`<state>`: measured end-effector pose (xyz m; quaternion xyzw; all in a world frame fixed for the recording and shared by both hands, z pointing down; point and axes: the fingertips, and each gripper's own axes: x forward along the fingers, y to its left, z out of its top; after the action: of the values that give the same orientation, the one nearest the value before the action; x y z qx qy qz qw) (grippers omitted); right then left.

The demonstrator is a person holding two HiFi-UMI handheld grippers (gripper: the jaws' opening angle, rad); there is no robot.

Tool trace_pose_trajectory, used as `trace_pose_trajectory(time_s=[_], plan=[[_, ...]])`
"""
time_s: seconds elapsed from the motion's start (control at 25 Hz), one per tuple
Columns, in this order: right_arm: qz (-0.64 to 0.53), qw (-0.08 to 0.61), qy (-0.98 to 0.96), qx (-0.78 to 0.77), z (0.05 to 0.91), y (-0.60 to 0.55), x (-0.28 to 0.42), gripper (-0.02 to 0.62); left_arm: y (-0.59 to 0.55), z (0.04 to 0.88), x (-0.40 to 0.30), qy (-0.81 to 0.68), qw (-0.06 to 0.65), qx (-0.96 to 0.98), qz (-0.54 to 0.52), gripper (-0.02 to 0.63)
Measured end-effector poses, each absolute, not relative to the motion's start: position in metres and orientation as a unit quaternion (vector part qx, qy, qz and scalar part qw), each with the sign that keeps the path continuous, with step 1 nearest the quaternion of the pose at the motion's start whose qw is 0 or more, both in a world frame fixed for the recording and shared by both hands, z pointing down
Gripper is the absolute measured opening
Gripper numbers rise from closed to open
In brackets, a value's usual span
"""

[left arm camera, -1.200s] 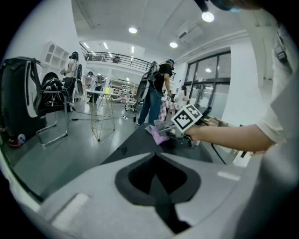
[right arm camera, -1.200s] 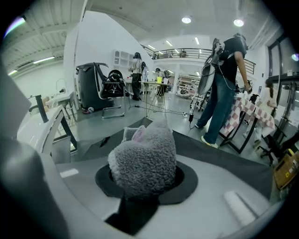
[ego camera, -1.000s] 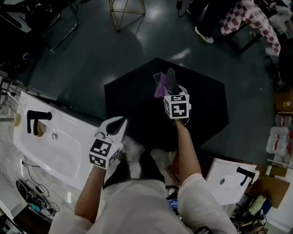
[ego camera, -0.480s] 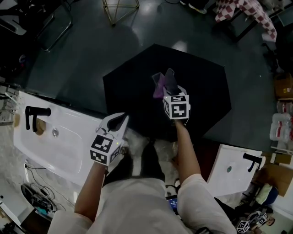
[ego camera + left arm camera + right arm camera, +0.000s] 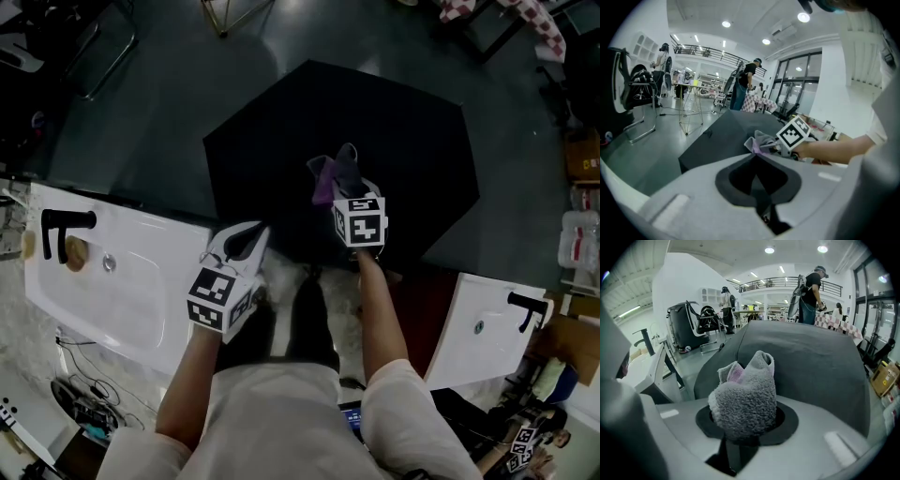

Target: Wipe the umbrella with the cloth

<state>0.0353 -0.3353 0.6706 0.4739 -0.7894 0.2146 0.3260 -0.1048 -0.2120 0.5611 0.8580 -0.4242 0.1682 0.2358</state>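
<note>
We've got the right gripper jaws clamped on the grey-pink cloth, over the open black umbrella on the floor; we can't confirm contact. Left gripper jaws closed, empty, near the canopy's edge beside a white sink.

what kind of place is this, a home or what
Likely a big workshop or lab hall, not a home: a railed mezzanine, tall glass walls, and loose white washbasins lying beside the open black umbrella.
</note>
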Motion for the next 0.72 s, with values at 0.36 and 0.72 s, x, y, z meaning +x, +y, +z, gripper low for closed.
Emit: trace_pose_trajectory(time_s=[0.36, 0.72], plan=[[0.249, 0.301, -0.775, 0.496, 0.721, -0.291, 0.051, 0.126, -0.197, 0.603, -0.086, -0.403, 0.249, 0.861, 0.186, 0.005], [0.282, 0.296, -0.753, 0.515, 0.771, -0.244, 0.069, 0.126, -0.18, 0.635, -0.064, -0.374, 0.262, 0.865, 0.207, 0.005]])
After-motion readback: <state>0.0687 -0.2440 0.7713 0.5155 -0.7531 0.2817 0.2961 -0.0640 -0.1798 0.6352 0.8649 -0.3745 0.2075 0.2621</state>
